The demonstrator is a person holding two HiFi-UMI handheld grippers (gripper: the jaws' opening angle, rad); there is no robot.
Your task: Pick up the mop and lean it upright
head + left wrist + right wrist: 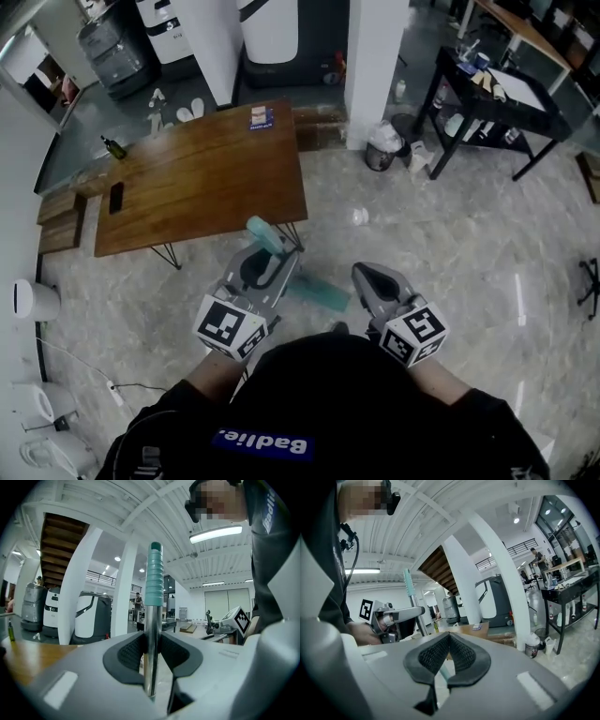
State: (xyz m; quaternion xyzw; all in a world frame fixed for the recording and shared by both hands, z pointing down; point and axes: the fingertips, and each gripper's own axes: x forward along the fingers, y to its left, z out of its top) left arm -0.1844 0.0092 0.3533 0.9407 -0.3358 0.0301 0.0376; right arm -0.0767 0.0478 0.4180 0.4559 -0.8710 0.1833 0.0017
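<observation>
My left claw (152, 644) was clamped on the mop (151, 667) by its metal pole, just under the teal grip (153, 576), near the wooden table (206, 178). Right claw (449, 638) was squeezed shut beside it, empty, I think.

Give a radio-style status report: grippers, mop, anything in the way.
Left gripper shut on mop handle. Right gripper shut, empty. Handle not yet leaned on anything. Wooden table just ahead.

Wooden table (206, 178): bottle (112, 147), phone (115, 197), booklet (262, 116).
</observation>
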